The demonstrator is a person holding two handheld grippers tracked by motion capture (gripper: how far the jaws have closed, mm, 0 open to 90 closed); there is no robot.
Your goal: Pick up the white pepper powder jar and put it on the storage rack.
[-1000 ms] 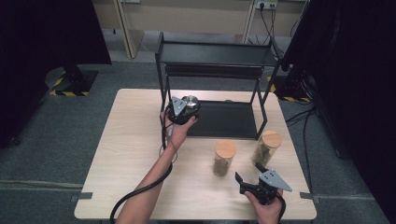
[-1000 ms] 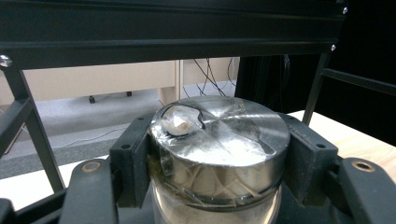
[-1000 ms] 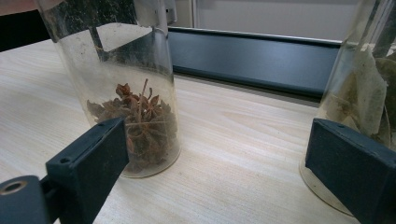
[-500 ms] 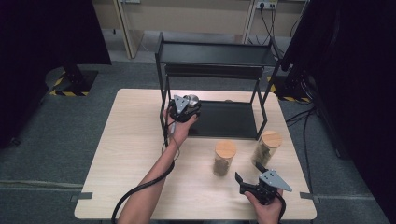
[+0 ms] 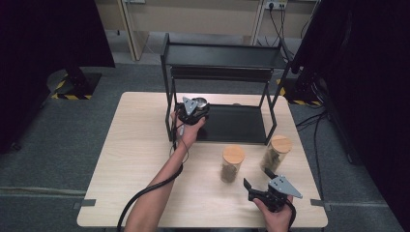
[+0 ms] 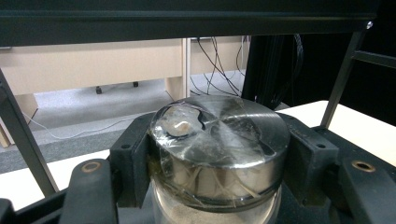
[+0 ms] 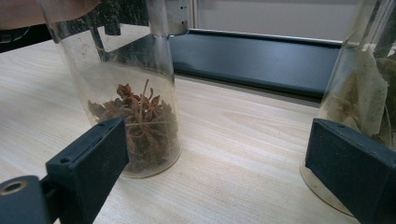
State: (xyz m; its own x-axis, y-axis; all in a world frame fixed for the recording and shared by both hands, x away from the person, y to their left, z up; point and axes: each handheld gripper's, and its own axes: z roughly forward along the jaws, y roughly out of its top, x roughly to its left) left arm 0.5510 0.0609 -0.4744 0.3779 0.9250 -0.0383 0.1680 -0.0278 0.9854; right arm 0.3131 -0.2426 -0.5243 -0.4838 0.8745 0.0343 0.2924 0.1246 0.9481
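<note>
Left claw [image 5: 194,110] clamping a steel-lidded jar [image 6: 219,140], carrying it at the rack's [image 5: 220,72] lower shelf; risking clipping the upper shelf and slipping. Right claw [image 5: 261,189] gaping idle near two desk jars.

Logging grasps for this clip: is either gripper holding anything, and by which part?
The left gripper clamps a glass jar from both sides, just under its metal lid. The right gripper is open and holds nothing.

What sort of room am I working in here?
Likely a lab or test bay, not a kitchen: grey carpet floor, black curtains at both sides, wall sockets with loose cables, one wooden table.
</note>
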